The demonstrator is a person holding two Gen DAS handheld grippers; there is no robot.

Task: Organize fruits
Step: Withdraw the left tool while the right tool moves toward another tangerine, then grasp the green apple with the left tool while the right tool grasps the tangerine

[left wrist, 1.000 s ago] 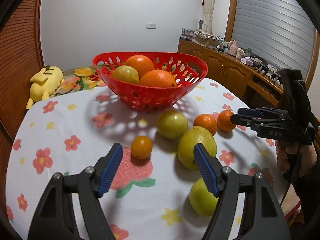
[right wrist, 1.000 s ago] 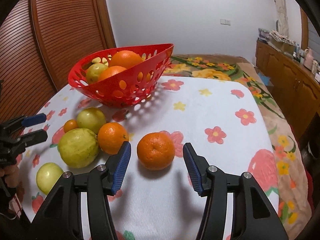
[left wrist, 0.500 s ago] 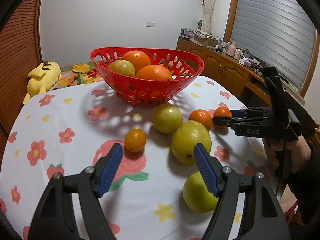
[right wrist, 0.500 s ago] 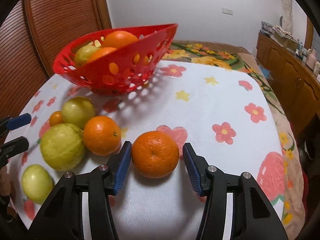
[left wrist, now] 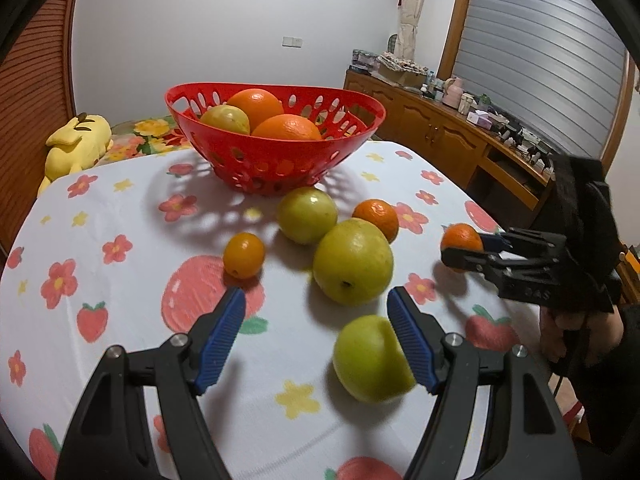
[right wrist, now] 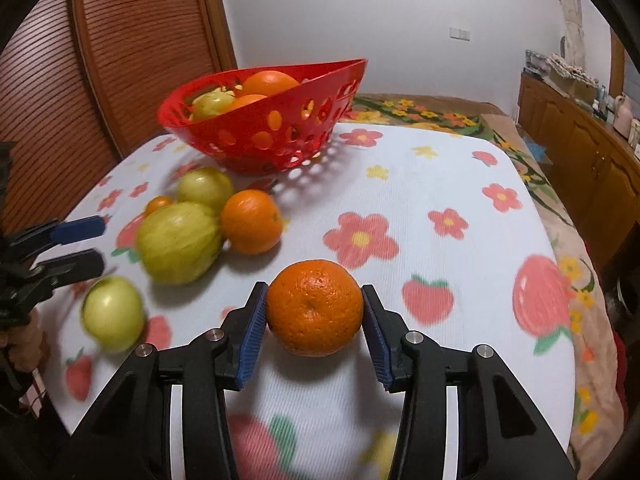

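The left hand-held gripper [left wrist: 316,332] hovers over the flower-printed white cloth on the counter [left wrist: 120,208] with its blue-padded jaws spread and nothing between them. Ahead of its left jaw sits a small round orange kumquat-like fruit [left wrist: 244,255]. Ahead of its right jaw lies a large yellow-green pear-shaped fruit [left wrist: 353,261], and a smaller round green fruit [left wrist: 370,360] lies just beside its right pad. Farther ahead stands the red perforated plastic basket [left wrist: 276,156], holding two oranges and a green fruit. To the right, the right hand-held gripper [right wrist: 315,320] is closing its jaws on a round dimpled orange mandarin [right wrist: 315,307]; both pads sit against its sides. Left of that mandarin, another smooth orange [right wrist: 251,222] touches the big green fruit.
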